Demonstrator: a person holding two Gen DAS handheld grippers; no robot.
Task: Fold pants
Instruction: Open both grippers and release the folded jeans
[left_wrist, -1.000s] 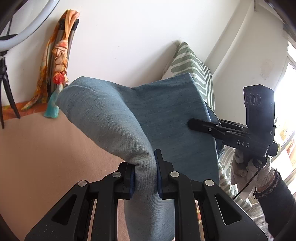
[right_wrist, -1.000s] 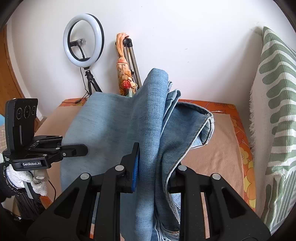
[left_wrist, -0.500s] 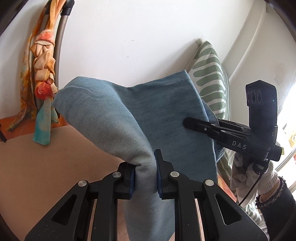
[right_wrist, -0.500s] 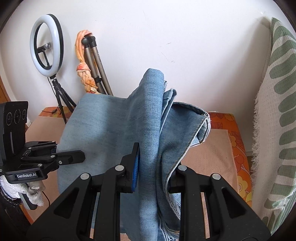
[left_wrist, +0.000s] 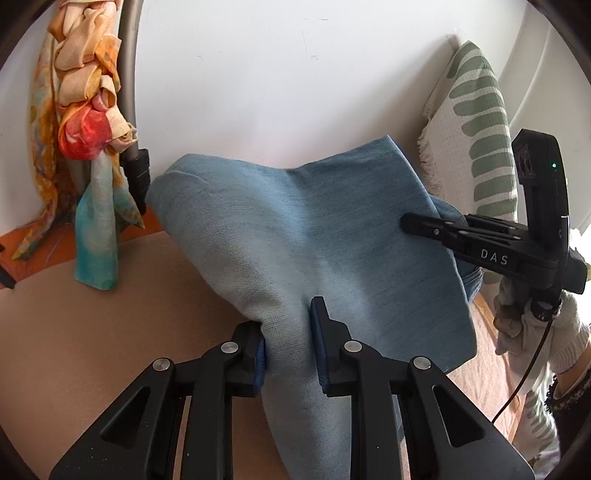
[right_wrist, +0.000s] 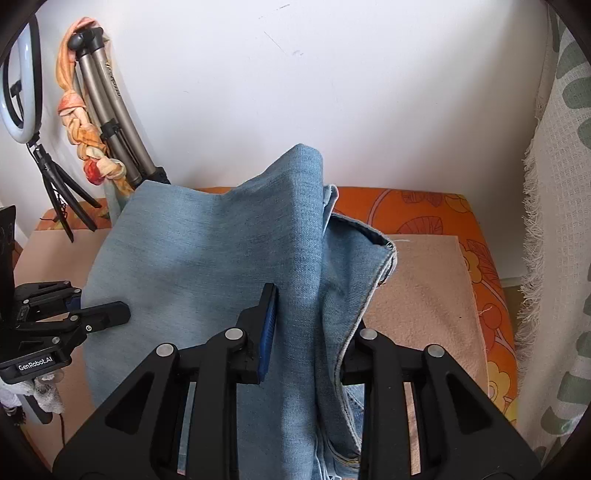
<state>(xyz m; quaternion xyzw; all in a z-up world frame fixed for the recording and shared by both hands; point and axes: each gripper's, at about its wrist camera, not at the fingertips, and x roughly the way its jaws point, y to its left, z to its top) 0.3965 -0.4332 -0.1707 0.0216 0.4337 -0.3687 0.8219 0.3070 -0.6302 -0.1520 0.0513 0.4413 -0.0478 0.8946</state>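
Observation:
A pair of light blue denim pants (left_wrist: 314, 236) hangs folded between both grippers, just above a tan-covered surface (left_wrist: 92, 332). My left gripper (left_wrist: 288, 336) is shut on a bunched edge of the pants. My right gripper (right_wrist: 306, 325) is shut on a thick bundle of layers at the other side, where a hem or waist edge with stitching (right_wrist: 373, 291) hangs loose. In the left wrist view the right gripper (left_wrist: 461, 236) shows from the side, clamped on the pants. The left gripper shows at the left in the right wrist view (right_wrist: 74, 317).
A white wall stands close behind. A tripod with an orange scarf (left_wrist: 88, 122) leans at the left, beside a ring light (right_wrist: 18, 85). A green-striped white cushion (left_wrist: 476, 122) stands at the right. An orange patterned cover (right_wrist: 424, 210) borders the tan surface (right_wrist: 424, 295).
Both grippers have moved forward toward the wall and lower toward the tan surface, carrying the pants. The hold on the pants is unchanged.

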